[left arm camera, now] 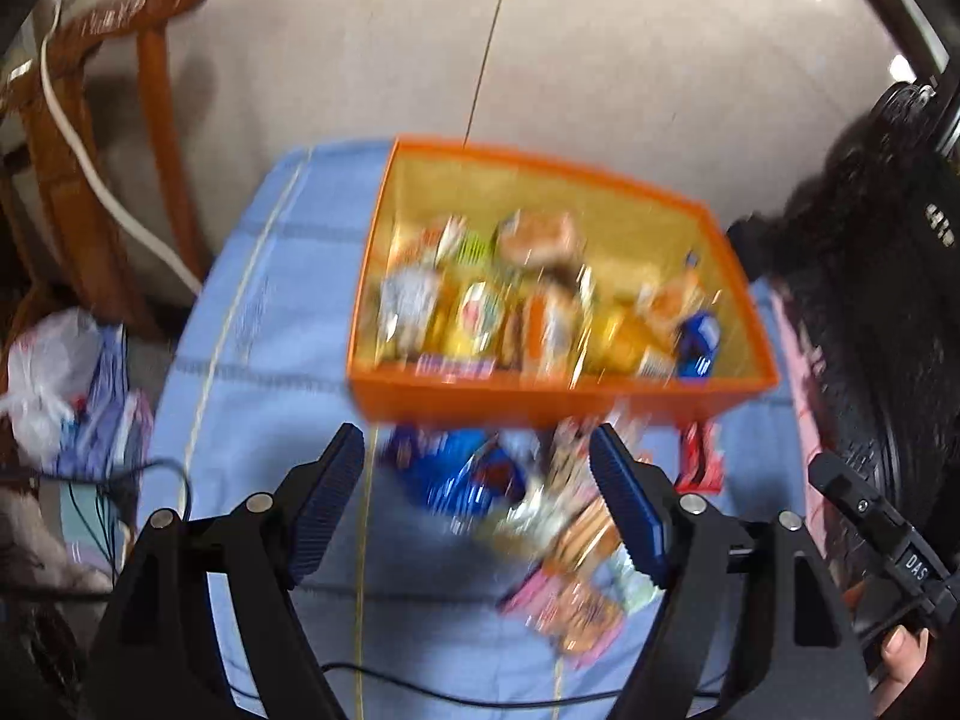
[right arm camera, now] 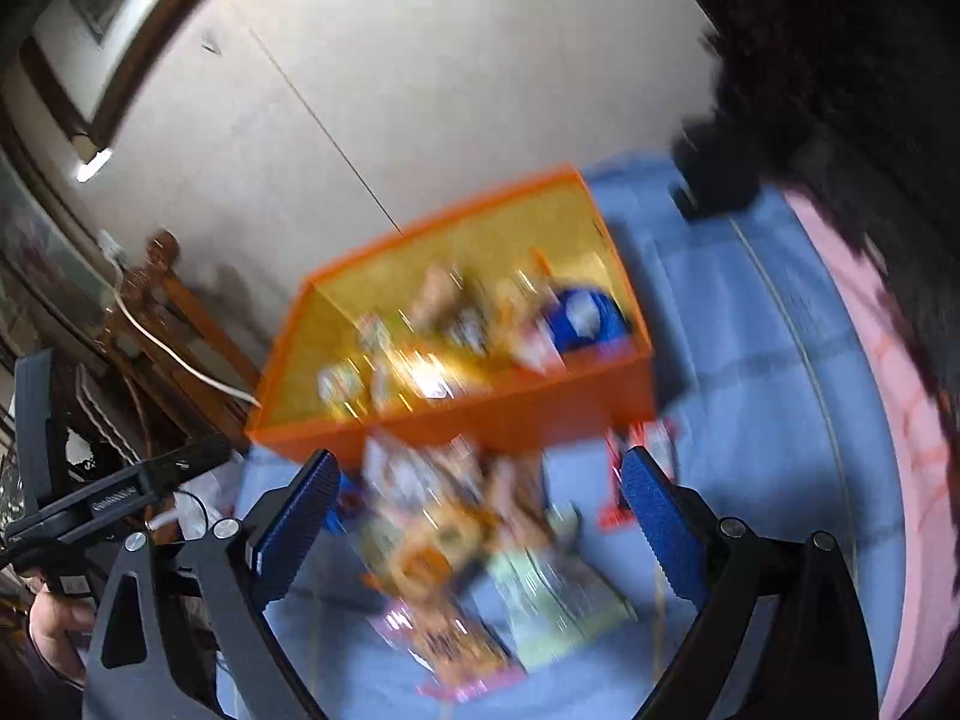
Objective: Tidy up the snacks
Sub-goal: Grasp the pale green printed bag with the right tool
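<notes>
Mid-approach: left gripper (left arm camera: 477, 468) and right gripper (right arm camera: 480, 489), jaws apart and empty, over blurred foil snack packets (left arm camera: 540, 516) before the orange plastic bin (left arm camera: 564, 399). Next, probably: settle on one packet, close.

A blue checked cloth (left arm camera: 258, 324) carries an orange bin (left arm camera: 540, 399) at twelve o'clock, loose snack packets (left arm camera: 576, 546) heaped at six.

almost no legible text

white letters "das" stood on the black handle (left arm camera: 915, 564) at the right edge of the left wrist view; pale marks on the black camera (left arm camera: 936, 222) above it were too blurred to read, as was all print on the snack packets (left arm camera: 576, 546) in both views.
</notes>
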